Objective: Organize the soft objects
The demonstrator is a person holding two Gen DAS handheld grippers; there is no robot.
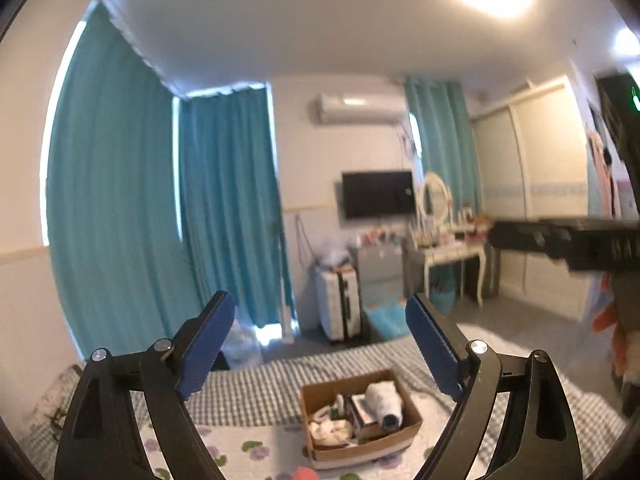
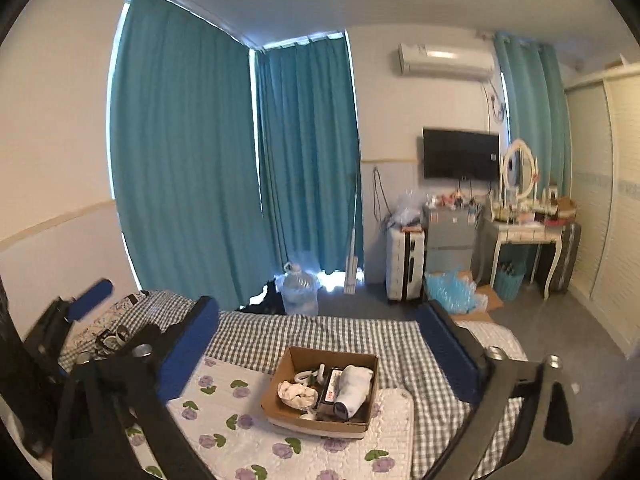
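The left gripper is held above the bed, jaws spread wide, nothing between its blue pads. The right gripper is likewise wide apart and empty. The cardboard box sits on the floral pad laid over the checked bed cover. Inside the box, a rolled white towel lies along the right side, a crumpled cloth lies at the left, and a dark packet rests between them. Beyond the box, teal curtains hang behind the bed's far edge.
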